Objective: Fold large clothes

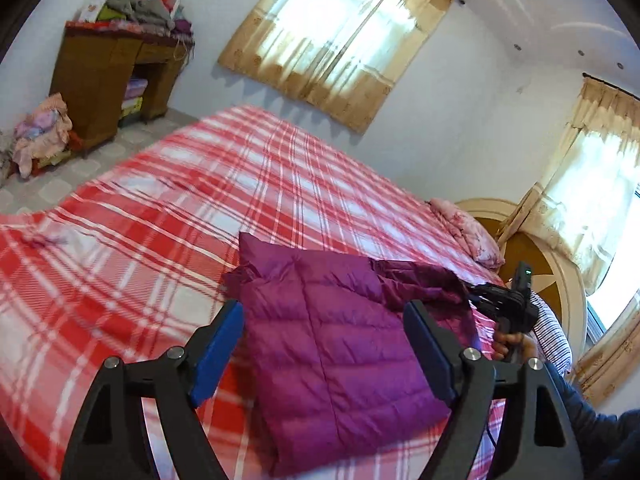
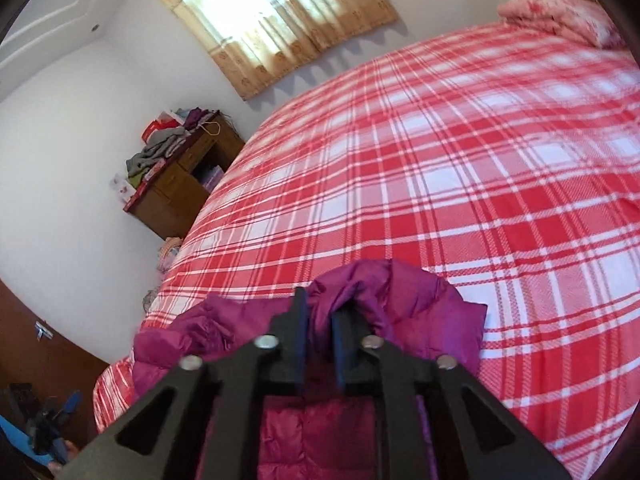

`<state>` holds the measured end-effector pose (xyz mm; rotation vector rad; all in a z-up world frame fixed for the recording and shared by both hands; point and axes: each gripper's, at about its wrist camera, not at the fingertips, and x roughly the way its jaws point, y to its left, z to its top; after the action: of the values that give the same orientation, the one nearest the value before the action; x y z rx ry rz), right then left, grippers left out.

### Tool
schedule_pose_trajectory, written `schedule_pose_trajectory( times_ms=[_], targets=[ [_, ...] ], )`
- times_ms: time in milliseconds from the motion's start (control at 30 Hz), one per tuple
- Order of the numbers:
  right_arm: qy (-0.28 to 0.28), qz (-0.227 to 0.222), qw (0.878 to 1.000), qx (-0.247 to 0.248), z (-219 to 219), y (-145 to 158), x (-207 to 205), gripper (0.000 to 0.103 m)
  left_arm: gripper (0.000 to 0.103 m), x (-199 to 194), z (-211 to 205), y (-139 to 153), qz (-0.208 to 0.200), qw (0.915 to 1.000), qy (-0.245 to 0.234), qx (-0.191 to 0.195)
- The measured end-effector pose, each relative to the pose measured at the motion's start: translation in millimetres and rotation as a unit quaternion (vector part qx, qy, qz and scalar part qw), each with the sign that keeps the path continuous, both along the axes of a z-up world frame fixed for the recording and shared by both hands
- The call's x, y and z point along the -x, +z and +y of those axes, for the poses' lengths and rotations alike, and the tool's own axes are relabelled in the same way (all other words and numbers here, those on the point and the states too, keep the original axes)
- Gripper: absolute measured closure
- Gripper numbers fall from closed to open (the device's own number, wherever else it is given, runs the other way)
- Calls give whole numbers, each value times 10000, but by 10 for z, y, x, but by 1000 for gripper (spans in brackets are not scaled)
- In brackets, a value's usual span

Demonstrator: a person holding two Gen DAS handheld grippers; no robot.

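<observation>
A purple quilted down jacket (image 1: 340, 344) lies partly folded on the bed (image 1: 168, 216), near the edge closest to the person, at about 6 o'clock in the left wrist view and at 6 o'clock in the right wrist view too. The left hand-held gripper (image 1: 324, 344) hangs over the jacket's body with its blue-padded fingers (image 1: 218, 344) spread wide and nothing between them. The right hand-held gripper (image 2: 320, 336) is pinched tight on a bunched fold of the jacket's fabric at the garment's far end, toward 3 o'clock as the left camera sees it; which part of the jacket that fold belongs to cannot be told. The jacket looks light, puffy and soft, with a shiny shell that is likely slippery, so a thin pinch could slide out. A better hold is probably a thick bite across a stitched seam or a doubled hem. The filling will spring back, so each fold probably needs pressing flat on the plaid cover.
</observation>
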<state>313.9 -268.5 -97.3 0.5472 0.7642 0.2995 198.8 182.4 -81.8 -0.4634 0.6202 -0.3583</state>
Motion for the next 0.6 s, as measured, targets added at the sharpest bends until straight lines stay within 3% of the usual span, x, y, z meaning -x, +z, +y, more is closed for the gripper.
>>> schedule_pose_trajectory(
  times_ms=[67,133,233,333,433,500,600],
  targets=[
    [50,-94,9998,-176,-44,38,85,23,21,-185,-47,-140,155,9999,-46,13],
    [76,-418,9991,56,-46,166,238,10,21,-331,-70,-280,322,9995,-4,-33],
    [326,-735,9911,1056,59,339,398,9,21,-455,-25,-421,458,9988,82,145],
    [572,-689,9677,2355,276,288,357,9,21,-563,-27,-552,592,9973,148,398],
    [786,-486,9524,2905,399,101,125,11,21,-689,-95,-677,771,9957,110,494],
    [823,-295,9523,2924,390,-45,-70,23,21,-729,-130,-701,863,9944,71,599],
    [790,97,9607,2658,330,-249,-330,64,21,-809,-195,-697,722,9934,38,888]
  ],
)
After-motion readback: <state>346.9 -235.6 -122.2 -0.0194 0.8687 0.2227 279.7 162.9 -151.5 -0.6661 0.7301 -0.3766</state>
